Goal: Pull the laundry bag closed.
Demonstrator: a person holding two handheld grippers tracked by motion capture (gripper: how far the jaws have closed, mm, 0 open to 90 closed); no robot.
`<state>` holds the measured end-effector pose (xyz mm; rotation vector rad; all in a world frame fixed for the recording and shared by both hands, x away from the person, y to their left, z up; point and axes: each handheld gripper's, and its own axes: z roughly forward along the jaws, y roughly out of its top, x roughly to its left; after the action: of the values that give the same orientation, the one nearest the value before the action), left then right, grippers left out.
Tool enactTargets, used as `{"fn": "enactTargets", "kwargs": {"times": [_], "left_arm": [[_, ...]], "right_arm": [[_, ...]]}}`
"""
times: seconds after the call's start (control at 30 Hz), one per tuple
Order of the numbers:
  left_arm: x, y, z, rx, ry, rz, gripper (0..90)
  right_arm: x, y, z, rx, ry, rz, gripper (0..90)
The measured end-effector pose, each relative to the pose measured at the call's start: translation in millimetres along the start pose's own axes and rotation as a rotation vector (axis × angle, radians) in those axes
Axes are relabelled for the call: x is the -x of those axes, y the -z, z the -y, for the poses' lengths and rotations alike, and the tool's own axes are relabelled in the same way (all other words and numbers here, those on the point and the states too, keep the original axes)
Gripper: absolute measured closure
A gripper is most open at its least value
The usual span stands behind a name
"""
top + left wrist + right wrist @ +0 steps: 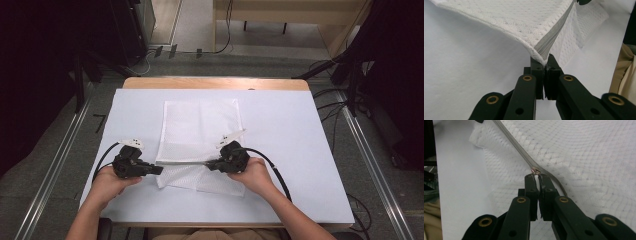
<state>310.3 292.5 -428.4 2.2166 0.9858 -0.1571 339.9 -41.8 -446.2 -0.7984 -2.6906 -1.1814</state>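
Mesh bag [200, 135] on table [300, 150]; left gripper [546, 62] fingers pinch zipper-end corner; right gripper [537, 177] fingers clamp zipper pull [535, 171]

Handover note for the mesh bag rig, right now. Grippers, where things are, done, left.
Left gripper: shut on the mesh bag at the zipper's end corner.
Right gripper: shut on the zipper pull.
Bag lies flat on the white table cover, zipper stretched taut between the grippers near the bag's near edge.
Done: both grips set.
Left: probably slide the pull along the zipper; which way I can't tell.
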Motion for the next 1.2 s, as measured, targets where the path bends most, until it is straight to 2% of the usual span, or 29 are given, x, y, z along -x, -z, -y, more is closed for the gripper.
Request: {"fn": "enactTargets", "kwargs": {"times": [0.57,0.83,0.97,1.2], "left_arm": [[-0.6,0.3,1.5,-0.002,0.005,0.005,88.5],[0.2,-0.3,2.0,-0.003,0.011,0.012,88.5],[0.9,-0.6,2.4,0.002,-0.001,-0.003,88.4],[-0.3,0.2,3.1,-0.004,0.007,0.002,88.4]], "right_arm": [[5.7,13.7,11.1,0.003,-0.034,0.015,88.4],[8.0,17.5,15.8,0.008,-0.032,0.027,88.4],[7.9,19.7,16.2,0.004,-0.035,0.014,88.4],[10.8,25.6,20.8,-0.006,-0.042,0.034,88.4]]}}
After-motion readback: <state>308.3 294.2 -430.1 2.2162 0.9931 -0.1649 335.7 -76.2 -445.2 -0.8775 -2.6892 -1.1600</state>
